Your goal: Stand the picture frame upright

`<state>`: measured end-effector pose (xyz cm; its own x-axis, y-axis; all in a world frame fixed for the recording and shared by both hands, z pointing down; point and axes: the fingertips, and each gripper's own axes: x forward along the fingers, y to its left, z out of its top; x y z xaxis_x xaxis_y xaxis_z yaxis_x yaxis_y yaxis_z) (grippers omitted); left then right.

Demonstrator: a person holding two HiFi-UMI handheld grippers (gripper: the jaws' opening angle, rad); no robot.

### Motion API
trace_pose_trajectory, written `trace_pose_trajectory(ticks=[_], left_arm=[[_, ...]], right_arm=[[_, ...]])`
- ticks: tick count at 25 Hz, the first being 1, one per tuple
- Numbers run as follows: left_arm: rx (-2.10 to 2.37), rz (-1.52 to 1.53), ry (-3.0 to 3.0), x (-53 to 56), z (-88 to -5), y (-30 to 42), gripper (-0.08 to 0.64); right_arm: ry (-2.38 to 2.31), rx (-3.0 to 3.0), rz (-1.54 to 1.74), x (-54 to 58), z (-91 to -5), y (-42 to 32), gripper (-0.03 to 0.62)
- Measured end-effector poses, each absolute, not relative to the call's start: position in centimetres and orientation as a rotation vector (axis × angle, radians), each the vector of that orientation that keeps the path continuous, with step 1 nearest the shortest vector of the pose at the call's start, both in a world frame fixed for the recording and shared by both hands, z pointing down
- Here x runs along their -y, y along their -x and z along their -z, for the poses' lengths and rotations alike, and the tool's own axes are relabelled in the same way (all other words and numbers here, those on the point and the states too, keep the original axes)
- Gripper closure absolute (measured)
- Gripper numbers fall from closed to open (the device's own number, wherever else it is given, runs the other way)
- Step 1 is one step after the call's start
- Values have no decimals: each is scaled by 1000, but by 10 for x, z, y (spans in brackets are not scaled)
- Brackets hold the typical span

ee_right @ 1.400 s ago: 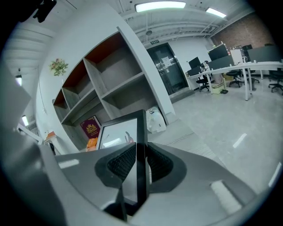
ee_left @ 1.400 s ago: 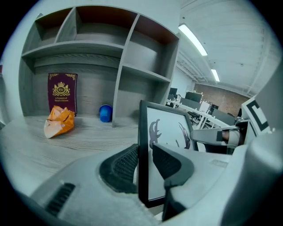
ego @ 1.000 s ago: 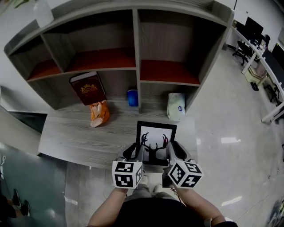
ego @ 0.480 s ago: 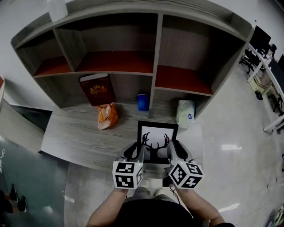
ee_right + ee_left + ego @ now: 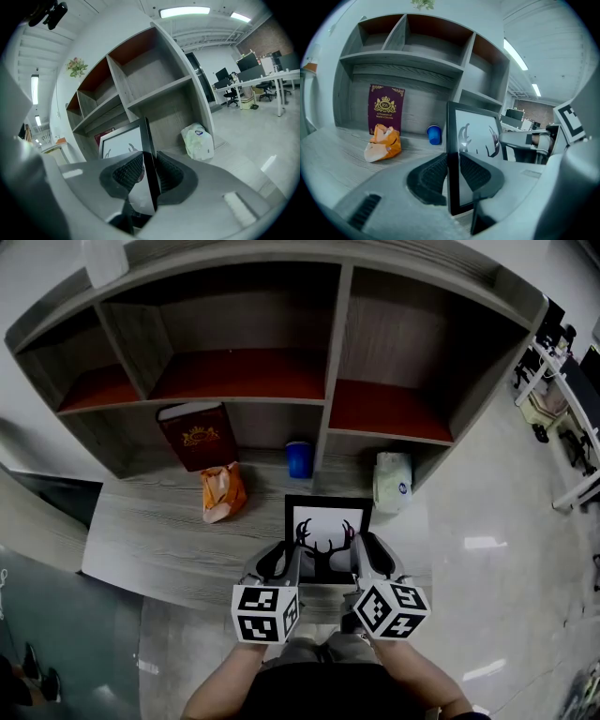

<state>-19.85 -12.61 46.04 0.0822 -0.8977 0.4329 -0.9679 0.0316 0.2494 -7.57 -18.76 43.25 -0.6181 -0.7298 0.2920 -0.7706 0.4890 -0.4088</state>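
First, at the near edge of the head view, the person's forearms reach forward, each with one tool. The left tool is clamped on the left side rail of the picture frame, with one pad on the back and the other on the glass. Its jaws have just been closing, with that rail between them. The right tool grips the right side rail in the same manner. Its jaws have just been opening slightly, and both pads lie against the rail.

The picture frame is held close to upright with the glass toward the person, and it shows a black antler print on white. It is at the front part of the grey wood table. The tools cover its lower rail, so contact with the table cannot be told.

Farther back, an orange bag lies to the left of the frame. A white packet stands to the right, at the foot of the shelf unit. A blue cup stands beside the shelf's centre divider. A dark red book stands upright in the lower left compartment. Office desks stand at the far right on the glossy floor.
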Motion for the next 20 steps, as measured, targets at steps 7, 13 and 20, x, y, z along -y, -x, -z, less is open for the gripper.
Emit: trace_pose_trajectory(ticks=[7, 13, 20], left_arm=[[1846, -161, -1897, 144, -459, 196, 482], [1896, -161, -1863, 157, -453, 196, 482], [1956, -153, -1814, 168, -447, 208, 483]], right_arm=[[-1320, 2667, -784, 206, -429, 73, 503], [-1246, 2701, -785, 224, -425, 77, 503], [-1160, 2748, -781, 241, -420, 92, 505]])
